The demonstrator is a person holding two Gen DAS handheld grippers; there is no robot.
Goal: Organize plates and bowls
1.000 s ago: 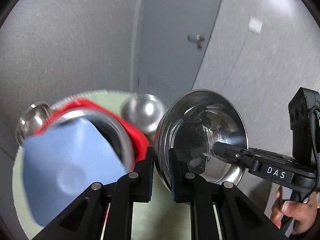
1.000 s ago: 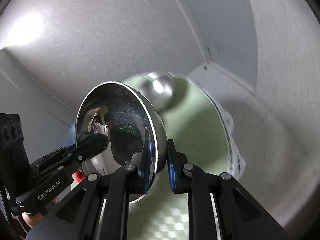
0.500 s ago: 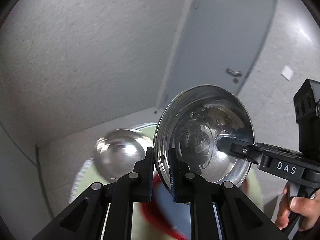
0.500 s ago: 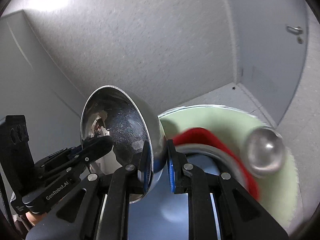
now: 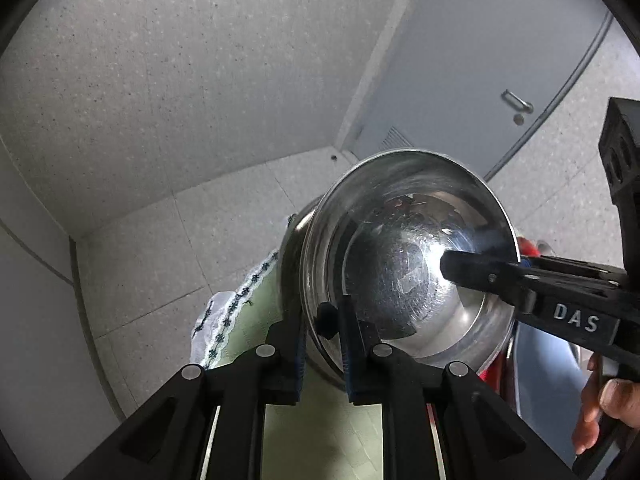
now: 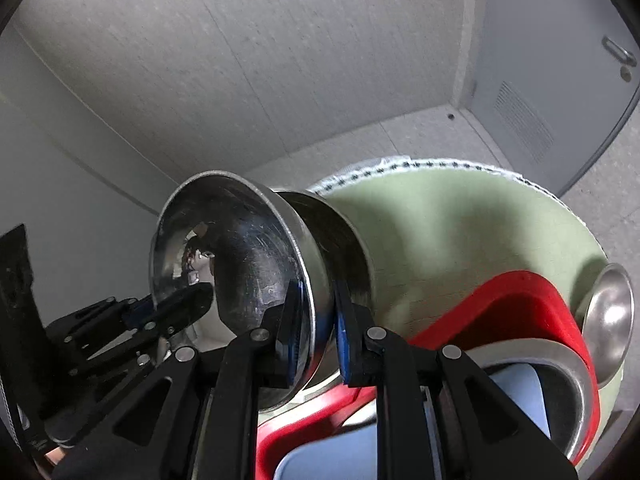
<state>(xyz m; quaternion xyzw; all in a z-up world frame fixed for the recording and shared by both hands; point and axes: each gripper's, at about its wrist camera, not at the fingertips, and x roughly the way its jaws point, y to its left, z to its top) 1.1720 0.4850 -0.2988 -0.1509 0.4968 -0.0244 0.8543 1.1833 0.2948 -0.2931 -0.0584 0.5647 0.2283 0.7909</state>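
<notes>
Seemingly on edge, the steel bowl [image 5: 408, 256] faces sideways, both tongs [image 5: 322, 344] [image 6: 314, 340] clenched on its rim.

The left tool [image 5: 322, 354] points steeply down, its fingers pinched nearly together; the right tool [image 6: 314, 350] points down more steeply, fingers likewise clamped close; a hand [image 5: 604, 408] grips the right tool's handle at the left view's lower right edge.

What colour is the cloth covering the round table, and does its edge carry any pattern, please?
The tablecloth is pale green, with a white border of small dark motifs; the right wrist view shows it best.
</notes>
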